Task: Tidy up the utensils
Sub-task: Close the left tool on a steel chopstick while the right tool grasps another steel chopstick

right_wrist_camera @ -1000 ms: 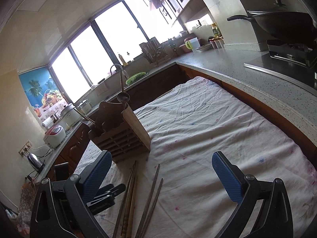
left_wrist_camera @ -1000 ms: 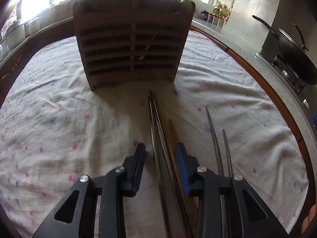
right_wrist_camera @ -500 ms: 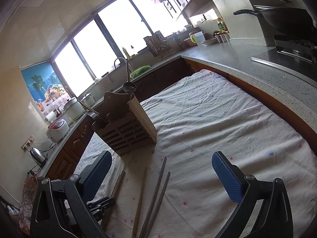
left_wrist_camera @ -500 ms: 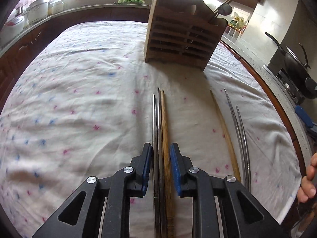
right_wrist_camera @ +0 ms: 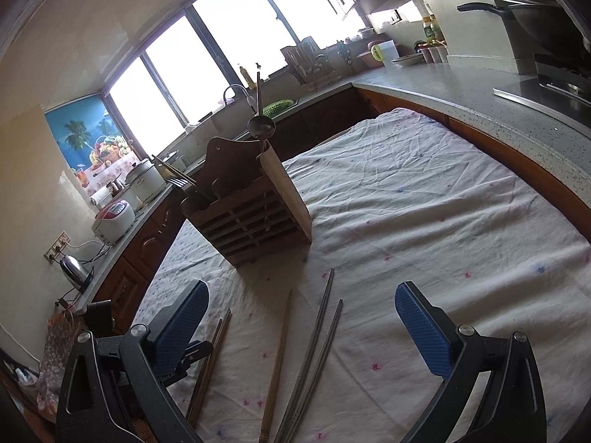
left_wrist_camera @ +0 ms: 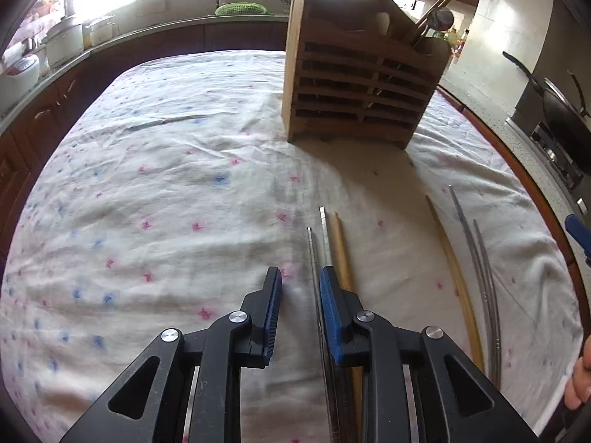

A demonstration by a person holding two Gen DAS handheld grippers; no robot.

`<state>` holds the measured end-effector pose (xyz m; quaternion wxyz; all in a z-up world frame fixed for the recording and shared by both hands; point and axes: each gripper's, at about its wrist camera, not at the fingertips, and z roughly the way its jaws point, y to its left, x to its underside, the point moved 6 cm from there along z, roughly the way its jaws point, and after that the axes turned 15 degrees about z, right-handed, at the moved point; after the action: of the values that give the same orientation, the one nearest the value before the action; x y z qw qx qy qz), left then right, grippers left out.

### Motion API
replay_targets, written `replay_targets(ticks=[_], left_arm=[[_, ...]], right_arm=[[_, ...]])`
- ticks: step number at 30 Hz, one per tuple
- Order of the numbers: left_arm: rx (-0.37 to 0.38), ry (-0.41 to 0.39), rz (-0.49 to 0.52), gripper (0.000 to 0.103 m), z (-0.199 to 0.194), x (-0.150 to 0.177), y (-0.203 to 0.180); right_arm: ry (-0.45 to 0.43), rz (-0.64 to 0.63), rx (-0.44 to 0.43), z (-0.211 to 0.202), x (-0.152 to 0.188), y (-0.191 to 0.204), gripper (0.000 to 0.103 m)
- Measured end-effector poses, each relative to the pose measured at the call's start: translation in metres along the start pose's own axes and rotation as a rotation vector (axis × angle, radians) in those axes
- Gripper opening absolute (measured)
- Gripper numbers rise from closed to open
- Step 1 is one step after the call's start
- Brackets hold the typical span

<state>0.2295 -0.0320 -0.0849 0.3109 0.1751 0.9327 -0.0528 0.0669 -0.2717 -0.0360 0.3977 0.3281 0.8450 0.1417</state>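
Note:
A slatted wooden utensil holder (left_wrist_camera: 364,85) stands on the cloth-covered table, with a ladle and chopsticks in it; it also shows in the right wrist view (right_wrist_camera: 255,206). My left gripper (left_wrist_camera: 298,288) is low over the cloth with its jaws a little apart. A metal chopstick (left_wrist_camera: 313,258) lies between them. A second metal chopstick (left_wrist_camera: 325,236) and a wooden one (left_wrist_camera: 341,251) run under the right finger. My right gripper (right_wrist_camera: 301,313) is wide open and empty above a wooden chopstick (right_wrist_camera: 279,361) and two metal chopsticks (right_wrist_camera: 317,339).
A single wooden chopstick (left_wrist_camera: 454,269) and a metal pair (left_wrist_camera: 480,265) lie right of my left gripper. A wok on the stove (left_wrist_camera: 561,118) stands on the counter to the right. Rice cookers (right_wrist_camera: 114,217) and a kettle (right_wrist_camera: 74,271) stand along the left counter.
My left gripper has opened a little and drawn back along the chopsticks, so their tips now show close ahead of the fingers. The right gripper stays wide open, shifted slightly.

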Motion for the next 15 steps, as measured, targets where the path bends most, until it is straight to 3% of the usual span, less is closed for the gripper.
replay_targets(ticks=[9,12,14,15], left_arm=[[0.047,0.014,-0.032,0.023,0.001,-0.006,0.008],[0.046,0.036,-0.020,0.023,0.007,-0.008,0.007],[0.039,0.037,-0.005,0.023,0.008,-0.011,0.006],[0.035,0.037,0.003,0.023,0.010,-0.013,0.005]], right_arm=[[0.065,-0.052,0.025,0.022,0.013,0.002,0.100],[0.120,-0.099,0.068,0.044,0.023,0.003,0.083],[0.154,-0.124,0.111,0.061,0.026,0.001,0.063],[0.167,-0.128,0.131,0.069,0.027,-0.001,0.059]])
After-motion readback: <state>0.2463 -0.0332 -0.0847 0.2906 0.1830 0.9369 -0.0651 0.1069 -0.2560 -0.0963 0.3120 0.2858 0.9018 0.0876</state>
